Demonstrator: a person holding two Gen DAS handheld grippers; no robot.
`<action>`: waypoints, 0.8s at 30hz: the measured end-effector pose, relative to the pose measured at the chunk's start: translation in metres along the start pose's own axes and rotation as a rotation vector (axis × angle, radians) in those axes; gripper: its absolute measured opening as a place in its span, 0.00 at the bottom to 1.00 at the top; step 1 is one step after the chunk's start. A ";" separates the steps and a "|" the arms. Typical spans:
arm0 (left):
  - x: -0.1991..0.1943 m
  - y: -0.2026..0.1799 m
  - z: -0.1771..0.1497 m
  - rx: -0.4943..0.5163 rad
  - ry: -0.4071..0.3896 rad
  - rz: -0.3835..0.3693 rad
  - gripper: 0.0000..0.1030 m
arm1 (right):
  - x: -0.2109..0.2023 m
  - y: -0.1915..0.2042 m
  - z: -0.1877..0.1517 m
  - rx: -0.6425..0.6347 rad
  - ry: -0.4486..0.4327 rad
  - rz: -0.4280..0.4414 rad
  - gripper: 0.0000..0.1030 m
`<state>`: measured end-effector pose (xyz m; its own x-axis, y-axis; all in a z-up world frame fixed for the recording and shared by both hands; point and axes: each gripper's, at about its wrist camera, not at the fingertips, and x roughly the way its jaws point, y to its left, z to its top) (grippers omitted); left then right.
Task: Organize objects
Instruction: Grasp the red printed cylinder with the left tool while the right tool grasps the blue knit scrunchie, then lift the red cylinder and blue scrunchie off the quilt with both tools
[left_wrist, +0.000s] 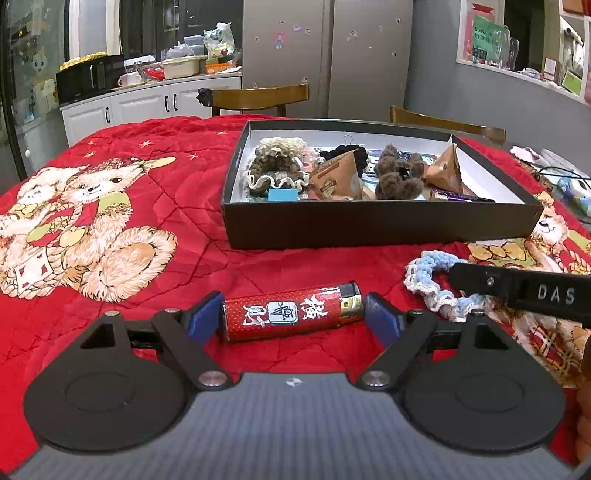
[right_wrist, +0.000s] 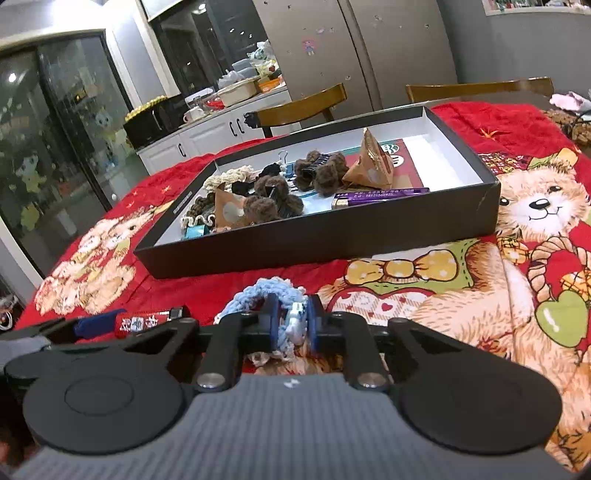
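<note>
A red lighter (left_wrist: 291, 312) with white characters lies on the red bear-print cloth between the blue pads of my left gripper (left_wrist: 293, 317); the pads touch its two ends. It also shows in the right wrist view (right_wrist: 147, 322). My right gripper (right_wrist: 291, 325) is shut on a blue and white crochet scrunchie (right_wrist: 273, 295), which also shows in the left wrist view (left_wrist: 432, 284). A black shallow box (left_wrist: 369, 225) with a white inside stands behind, also in the right wrist view (right_wrist: 332, 240), holding scrunchies, brown pompom clips, paper packets and a purple lighter (right_wrist: 380, 195).
Two wooden chairs (left_wrist: 258, 96) stand at the table's far side. White cabinets (left_wrist: 147, 105) with a cluttered counter are at the back left. Cables and small items (left_wrist: 561, 177) lie at the table's right edge.
</note>
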<state>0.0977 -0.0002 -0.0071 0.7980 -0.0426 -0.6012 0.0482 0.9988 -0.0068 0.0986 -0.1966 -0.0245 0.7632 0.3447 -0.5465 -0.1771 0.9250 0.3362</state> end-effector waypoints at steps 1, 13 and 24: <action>0.000 0.000 0.000 0.000 0.000 0.001 0.83 | 0.000 0.001 0.000 -0.004 -0.003 -0.001 0.17; -0.001 -0.004 0.000 0.018 -0.008 0.039 0.83 | -0.003 -0.007 -0.001 0.052 -0.025 0.022 0.16; -0.002 -0.005 -0.001 0.023 -0.012 0.066 0.83 | -0.015 0.002 -0.001 0.010 -0.121 0.098 0.16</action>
<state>0.0954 -0.0049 -0.0066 0.8069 0.0229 -0.5902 0.0092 0.9986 0.0513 0.0856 -0.2003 -0.0166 0.8121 0.4107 -0.4145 -0.2483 0.8860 0.3915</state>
